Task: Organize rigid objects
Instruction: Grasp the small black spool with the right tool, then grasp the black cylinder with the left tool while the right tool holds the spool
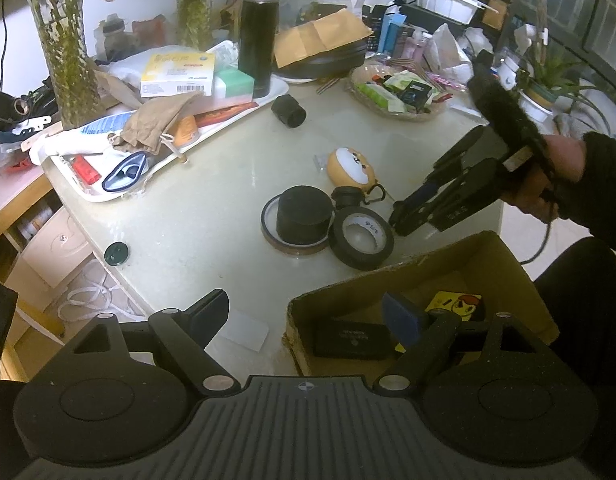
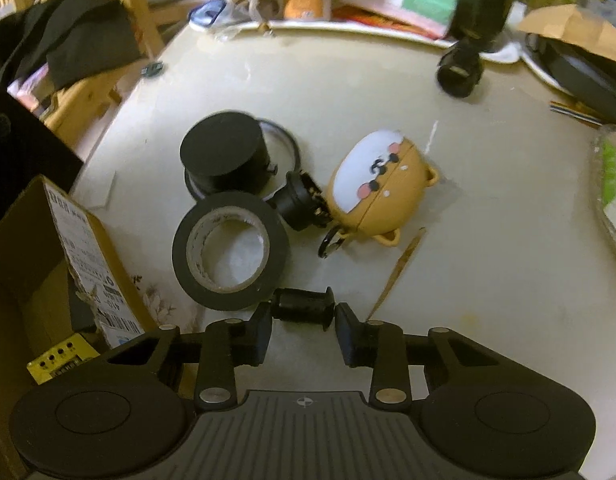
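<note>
My right gripper (image 2: 304, 314) is shut on a small black flanged spool (image 2: 304, 306) low over the cream table (image 2: 488, 280); in the left wrist view the right gripper (image 1: 402, 220) tips down beside the black tape roll (image 1: 362, 240). That tape roll (image 2: 230, 252) lies just left of the spool. Behind it a black cylinder (image 2: 226, 152) stands on a thin tape ring, and a small black cap (image 2: 302, 204) lies against a tan dog-face case (image 2: 378, 188). My left gripper (image 1: 306, 314) hangs open over the near rim of the cardboard box (image 1: 388, 280).
The box holds a black case (image 1: 350, 338) and a yellow card (image 1: 460, 304). A white tray (image 1: 268, 100) of clutter and a black flask (image 1: 257, 28) fill the back, with a snack basket (image 1: 400, 88) at the right. A black tube (image 1: 289, 111) lies mid-table; a dark lid (image 1: 116, 253) sits at the edge.
</note>
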